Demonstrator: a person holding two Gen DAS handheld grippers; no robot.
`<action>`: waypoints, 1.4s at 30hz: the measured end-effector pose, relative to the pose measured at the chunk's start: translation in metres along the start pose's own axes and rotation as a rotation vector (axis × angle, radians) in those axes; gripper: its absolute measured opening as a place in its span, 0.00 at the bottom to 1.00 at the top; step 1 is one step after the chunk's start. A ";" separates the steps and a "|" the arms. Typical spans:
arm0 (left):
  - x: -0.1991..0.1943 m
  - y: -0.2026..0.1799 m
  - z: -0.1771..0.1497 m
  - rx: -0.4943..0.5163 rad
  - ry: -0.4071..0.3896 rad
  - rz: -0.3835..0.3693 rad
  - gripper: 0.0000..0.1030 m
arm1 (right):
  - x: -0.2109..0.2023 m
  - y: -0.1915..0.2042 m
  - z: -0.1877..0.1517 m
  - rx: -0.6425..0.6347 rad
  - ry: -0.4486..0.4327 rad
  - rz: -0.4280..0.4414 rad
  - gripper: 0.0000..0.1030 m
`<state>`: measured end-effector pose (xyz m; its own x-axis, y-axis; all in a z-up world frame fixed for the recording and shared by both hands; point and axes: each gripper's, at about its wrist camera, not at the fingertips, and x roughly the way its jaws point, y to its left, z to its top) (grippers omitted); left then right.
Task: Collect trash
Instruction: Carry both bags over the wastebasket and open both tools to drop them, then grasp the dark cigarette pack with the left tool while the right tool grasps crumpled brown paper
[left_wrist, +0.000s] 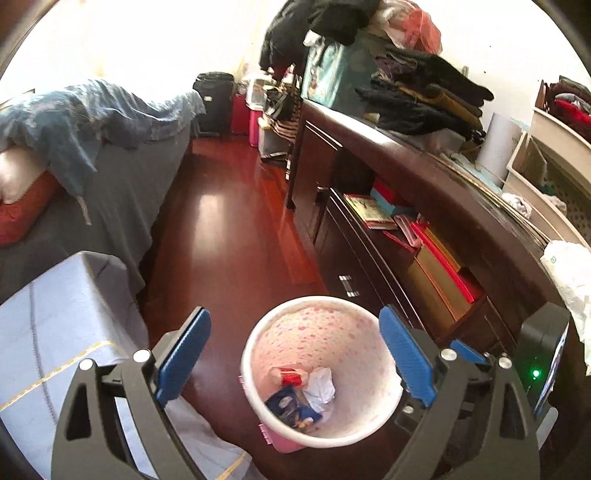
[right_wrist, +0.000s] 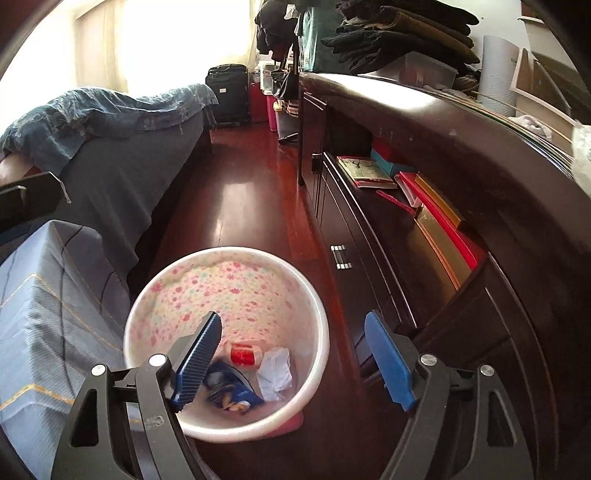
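Left wrist view: left gripper (left_wrist: 295, 354) jaws spread wide, nothing between the blue pads (left_wrist: 184, 354). The floral-lined wastebasket (left_wrist: 258, 332) stands on the floor below the gap, toward 5 o'clock. Inside it lie a red-wrapped packet (left_wrist: 290, 377), a crumpled white paper (left_wrist: 321, 387) and a blue snack wrapper (left_wrist: 291, 406), all touching at the bottom. Only this view shows a black device with a green light (left_wrist: 535, 373) at 3 o'clock, and a white plastic bag (left_wrist: 572, 273) on the cabinet top above it.

Right wrist view: right gripper (right_wrist: 295, 354) jaws also well apart and empty. Its left pad (right_wrist: 199, 362) overlaps the basket's (right_wrist: 321, 332) near rim in the picture; whether it touches cannot be told. The same three trash pieces show larger here: red packet (right_wrist: 242, 352), white paper (right_wrist: 275, 373), blue wrapper (right_wrist: 229, 391). A dark shape cut off at 9 o'clock is not identifiable.

Room: glossy red-brown wood floor (right_wrist: 236, 192). Bed with grey sheet and blue quilt (left_wrist: 92, 110) at 10 o'clock. Blue checked cloth (right_wrist: 48, 302) over something at 8 o'clock. Dark wooden cabinet (right_wrist: 480, 166) along the right, with an open shelf of books and red boxes (left_wrist: 436, 254). Folded dark clothes (left_wrist: 424, 96) piled on top. Black suitcase (left_wrist: 214, 99) at the far wall.

Window glare washes out the upper left. Print on the wrappers is unreadable.
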<state>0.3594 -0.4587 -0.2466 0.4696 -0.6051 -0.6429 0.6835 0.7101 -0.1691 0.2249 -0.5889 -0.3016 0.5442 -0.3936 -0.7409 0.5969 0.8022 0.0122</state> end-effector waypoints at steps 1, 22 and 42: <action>-0.008 0.002 -0.001 -0.003 -0.010 0.017 0.91 | -0.004 0.001 -0.001 0.003 0.002 0.007 0.80; -0.198 0.140 -0.087 -0.304 -0.067 0.488 0.96 | -0.137 0.128 -0.046 -0.201 -0.015 0.387 0.93; -0.149 0.252 -0.142 -0.574 0.141 0.641 0.55 | -0.139 0.222 -0.077 -0.391 0.036 0.454 0.93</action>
<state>0.3821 -0.1387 -0.2990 0.5679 -0.0031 -0.8231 -0.0942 0.9932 -0.0687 0.2361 -0.3209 -0.2478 0.6697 0.0375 -0.7416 0.0445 0.9949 0.0905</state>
